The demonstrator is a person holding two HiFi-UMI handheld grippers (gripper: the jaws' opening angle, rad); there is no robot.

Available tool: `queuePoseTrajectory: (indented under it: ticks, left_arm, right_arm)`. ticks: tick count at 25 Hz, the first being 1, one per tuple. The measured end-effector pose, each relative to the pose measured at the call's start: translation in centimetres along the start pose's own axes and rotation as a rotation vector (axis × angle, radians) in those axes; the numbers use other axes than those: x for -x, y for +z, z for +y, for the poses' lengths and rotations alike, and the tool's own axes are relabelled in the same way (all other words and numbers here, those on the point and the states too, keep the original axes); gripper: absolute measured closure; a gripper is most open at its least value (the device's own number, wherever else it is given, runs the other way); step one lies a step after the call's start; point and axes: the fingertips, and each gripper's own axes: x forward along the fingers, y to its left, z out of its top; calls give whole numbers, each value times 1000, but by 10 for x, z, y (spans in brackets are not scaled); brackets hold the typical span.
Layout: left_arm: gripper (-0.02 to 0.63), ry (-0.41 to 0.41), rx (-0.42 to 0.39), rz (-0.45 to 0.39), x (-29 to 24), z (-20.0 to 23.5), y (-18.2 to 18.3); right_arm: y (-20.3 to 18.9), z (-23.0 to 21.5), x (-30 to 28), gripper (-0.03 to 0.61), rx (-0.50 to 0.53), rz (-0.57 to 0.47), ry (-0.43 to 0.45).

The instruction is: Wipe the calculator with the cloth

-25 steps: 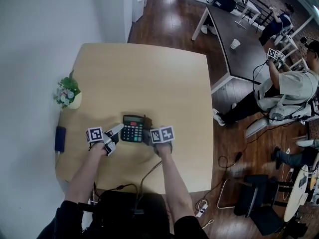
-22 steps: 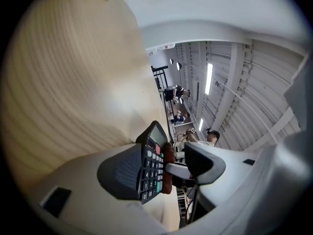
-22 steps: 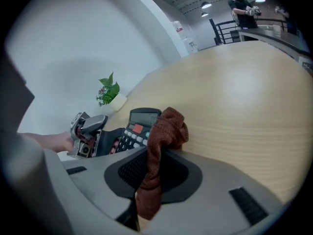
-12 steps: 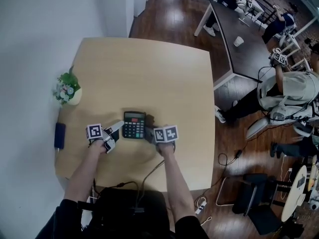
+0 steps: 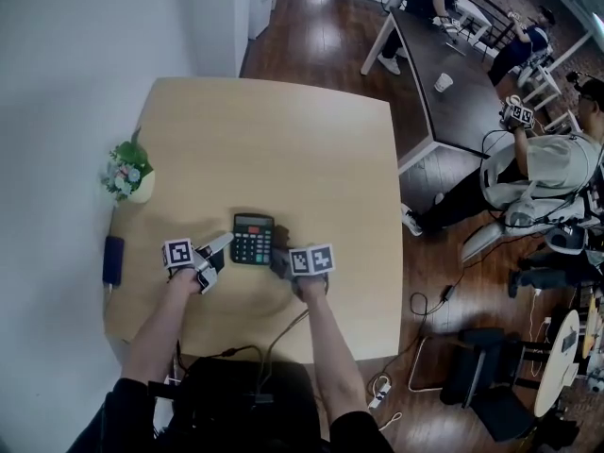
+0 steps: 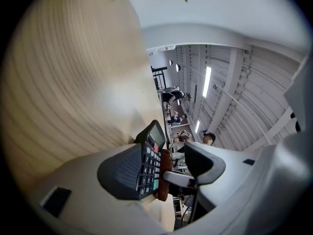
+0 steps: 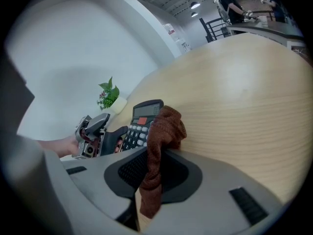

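Pale wooden desk (image 5: 283, 130), set against a white wall on the left, dark plank floor beyond. Item one: calculator (image 5: 252, 239), flat on the desk toward its near edge, long axis running near to far, display at the far end, keys at the near end, face up. Item two: cloth (image 7: 164, 126), brown, pinched between the jaws of the right gripper (image 7: 155, 173), bunched end projecting past the tips and lying against the calculator's right edge, level with the keys; whether it already pressed on the keys could not be told. Item three: left gripper (image 5: 217, 259), jaws standing well apart and nothing clamped, aimed rightward across the desk, its far jaw tip close against the calculator's left edge; actual contact could not be confirmed. Governing relation: the calculator lay between the two grippers, directly left of the cloth-bearing right gripper and just beside it, so a wiping pass would likely have had to run leftward across the short axis, or along the long axis toward the display. The right hand was the nearer to the working surface; the left appeared placed to steady the calculator against sliding. Sundry: small potted plant (image 5: 127, 177) at the desk's left edge, well apart from the work.
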Motion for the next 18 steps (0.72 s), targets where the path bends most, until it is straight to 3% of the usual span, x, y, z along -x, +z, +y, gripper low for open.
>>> queuePoseTrajectory:
  ticks: [6,9,12,16,18]
  left_arm:
    - [333,-21,27,-2,5,-1,-5]
    - [333,-41,-9,2,12,-6,-7]
    - [333,-146,6,-18,27,-38,-18]
    - [334,-257,-42,-27,57,-89,-32]
    - [336,-289,-76,-15,71,-108,-41]
  right_arm:
    - [-5,0,0,512,-25,-20,-8]
    - [-4,-4,13,512,-74,-73,-21]
    - [-10,-2,55,514,-218,-232,15]
    - [-19,33,122,515,-453,-571,222]
    - [-32,54,144,515,-504,-682,282]
